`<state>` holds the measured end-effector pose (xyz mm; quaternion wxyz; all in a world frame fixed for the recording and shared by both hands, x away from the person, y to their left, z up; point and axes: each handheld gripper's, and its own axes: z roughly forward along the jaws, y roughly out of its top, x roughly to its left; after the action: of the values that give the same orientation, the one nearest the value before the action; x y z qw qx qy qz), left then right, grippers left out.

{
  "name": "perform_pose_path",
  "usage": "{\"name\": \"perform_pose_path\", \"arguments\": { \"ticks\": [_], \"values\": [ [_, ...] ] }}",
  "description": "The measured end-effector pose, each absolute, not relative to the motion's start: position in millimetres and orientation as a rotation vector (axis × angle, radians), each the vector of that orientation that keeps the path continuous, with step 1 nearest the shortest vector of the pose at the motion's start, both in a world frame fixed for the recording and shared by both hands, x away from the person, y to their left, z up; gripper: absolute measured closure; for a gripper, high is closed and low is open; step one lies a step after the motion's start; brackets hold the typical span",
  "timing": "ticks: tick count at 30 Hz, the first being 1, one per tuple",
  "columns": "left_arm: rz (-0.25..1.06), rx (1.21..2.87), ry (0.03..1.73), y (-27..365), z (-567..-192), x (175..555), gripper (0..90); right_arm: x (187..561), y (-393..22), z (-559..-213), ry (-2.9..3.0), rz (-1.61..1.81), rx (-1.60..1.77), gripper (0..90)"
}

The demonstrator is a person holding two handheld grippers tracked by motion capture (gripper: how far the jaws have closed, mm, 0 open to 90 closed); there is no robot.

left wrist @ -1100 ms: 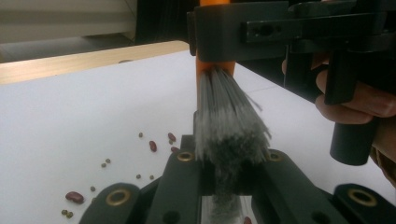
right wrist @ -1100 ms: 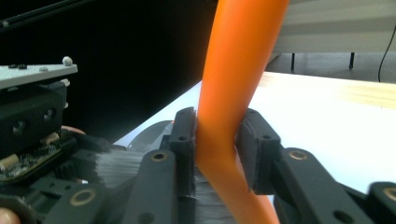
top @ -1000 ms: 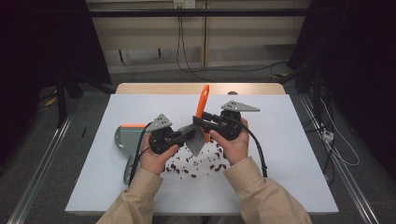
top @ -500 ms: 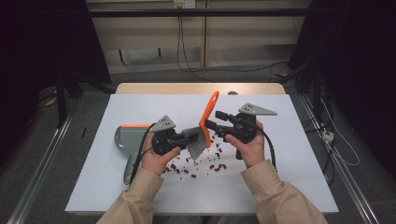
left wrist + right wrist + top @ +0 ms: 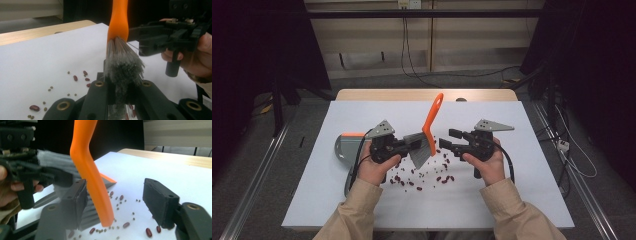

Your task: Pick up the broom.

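Observation:
A hand brush with an orange handle (image 5: 432, 116) and grey bristles (image 5: 418, 146) stands tilted above the table. My left gripper (image 5: 410, 146) is shut on the bristles (image 5: 123, 66), and the handle (image 5: 118, 22) rises straight ahead of its jaws. My right gripper (image 5: 447, 139) hovers just right of the brush, open, its pads off the handle (image 5: 86, 162). The handle stands just beyond its tips (image 5: 116, 195), nearer one jaw. Its jaws have just been closing a little with nothing pressed between them. Red beans and small green ones (image 5: 422, 175) lie scattered below.
A grey dustpan with an orange edge (image 5: 345, 146) lies flat on the white table sheet (image 5: 522, 200), behind my left hand. A wooden strip (image 5: 377, 95) runs along the table's far edge. Metal rails and cables lie on the floor around it.
My right gripper has let go of the brush handle, opened and drawn away to the right. The left gripper has kept still with the bristles in it.

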<state>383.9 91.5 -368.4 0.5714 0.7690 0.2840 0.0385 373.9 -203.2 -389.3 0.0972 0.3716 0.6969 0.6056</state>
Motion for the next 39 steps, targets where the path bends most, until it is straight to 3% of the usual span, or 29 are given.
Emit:
{"name": "perform_pose_path", "arguments": {
  "ticks": [13, 17, 23, 26, 33, 39],
  "values": [
    [0.0, 1.79, 0.569, 82.1, -367.4, 379.3, 84.4, 366.1, -195.0, -399.3, 2.181, 1.848, 0.949, 46.1],
    [-0.026, 1.774, 0.526, 80.5, -367.6, 379.4, 84.4, 371.3, -192.4, -405.5, 2.219, 1.903, 0.932, 42.4],
    [0.001, 1.763, 0.538, 82.6, -369.8, 382.6, 83.1, 371.6, -193.2, -406.9, 2.278, 1.888, 0.857, 63.9],
    [0.014, 1.758, 0.553, 84.9, -371.8, 386.0, 77.5, 369.1, -195.5, -403.8, 2.318, 1.879, 0.873, 68.8],
    [0.119, 1.786, 0.641, 94.8, -371.7, 389.3, 47.0, 368.3, -212.2, -388.8, 2.295, 1.684, 0.981, 69.3],
    [0.196, 1.807, 0.664, 103.7, -369.5, 390.1, 35.6, 369.9, -233.3, -379.2, 2.244, 1.537, 1.128, 69.3]
  ]
}}
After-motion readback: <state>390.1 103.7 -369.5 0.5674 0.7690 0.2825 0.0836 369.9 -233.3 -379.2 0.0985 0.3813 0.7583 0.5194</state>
